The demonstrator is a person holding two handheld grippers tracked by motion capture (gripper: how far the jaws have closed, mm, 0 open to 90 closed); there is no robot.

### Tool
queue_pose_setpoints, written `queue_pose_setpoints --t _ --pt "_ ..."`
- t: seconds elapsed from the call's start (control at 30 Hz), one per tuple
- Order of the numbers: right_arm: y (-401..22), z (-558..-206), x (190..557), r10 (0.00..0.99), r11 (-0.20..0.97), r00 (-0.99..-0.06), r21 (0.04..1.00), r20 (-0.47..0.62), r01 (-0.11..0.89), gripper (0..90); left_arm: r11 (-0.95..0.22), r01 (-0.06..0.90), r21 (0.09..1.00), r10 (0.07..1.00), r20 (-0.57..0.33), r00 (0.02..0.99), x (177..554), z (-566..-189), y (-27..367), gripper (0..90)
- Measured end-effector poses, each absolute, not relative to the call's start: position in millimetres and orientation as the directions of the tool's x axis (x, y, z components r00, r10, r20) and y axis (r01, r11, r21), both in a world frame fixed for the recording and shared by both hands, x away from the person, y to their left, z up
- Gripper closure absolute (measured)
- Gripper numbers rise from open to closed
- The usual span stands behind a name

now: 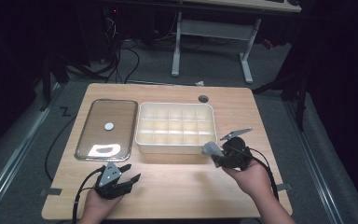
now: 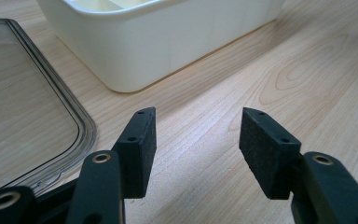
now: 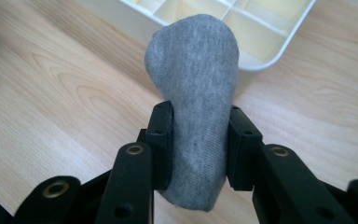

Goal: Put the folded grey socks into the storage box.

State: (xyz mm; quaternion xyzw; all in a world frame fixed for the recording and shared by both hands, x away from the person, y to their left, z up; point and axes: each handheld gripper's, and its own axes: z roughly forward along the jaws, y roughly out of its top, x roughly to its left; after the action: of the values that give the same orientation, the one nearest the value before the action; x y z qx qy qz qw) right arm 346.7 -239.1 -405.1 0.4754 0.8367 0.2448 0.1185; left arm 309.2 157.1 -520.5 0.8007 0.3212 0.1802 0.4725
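Note:
A cream compartment box (image 1: 175,127) sits mid-table, its inside split into several cells. Beside it on the left lies its clear lid (image 1: 106,129), flat on the wood. My right gripper (image 1: 213,151) is shut on a rolled grey sock (image 3: 196,102), held just off the box's near right corner (image 3: 261,63) and above the table. My left gripper (image 1: 129,171) rests low near the front edge, open with nothing between its pads (image 2: 137,149). In the left gripper view the box wall (image 2: 168,42) and the lid's corner (image 2: 74,121) lie ahead.
A small round grey disc (image 1: 203,98) lies at the table's far edge behind the box. Bare wood spreads between the two hands in front of the box. A white desk frame (image 1: 212,42) stands on the floor beyond the table.

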Motion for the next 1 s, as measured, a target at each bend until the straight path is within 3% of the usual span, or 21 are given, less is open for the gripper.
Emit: queue_pose_setpoints --t 0.53,1.0 --pt "-231 -384 397 0.852 0.444 -0.521 0.463 0.046 0.767 68.4 -0.343 0.35 0.872 0.689 -0.02 0.724 309 -521 161 46.6" --pt "-220 -408 442 0.882 0.441 -0.471 0.313 0.024 0.841 68.4 -0.346 0.346 0.872 0.685 -0.017 0.728 309 -521 161 46.6"
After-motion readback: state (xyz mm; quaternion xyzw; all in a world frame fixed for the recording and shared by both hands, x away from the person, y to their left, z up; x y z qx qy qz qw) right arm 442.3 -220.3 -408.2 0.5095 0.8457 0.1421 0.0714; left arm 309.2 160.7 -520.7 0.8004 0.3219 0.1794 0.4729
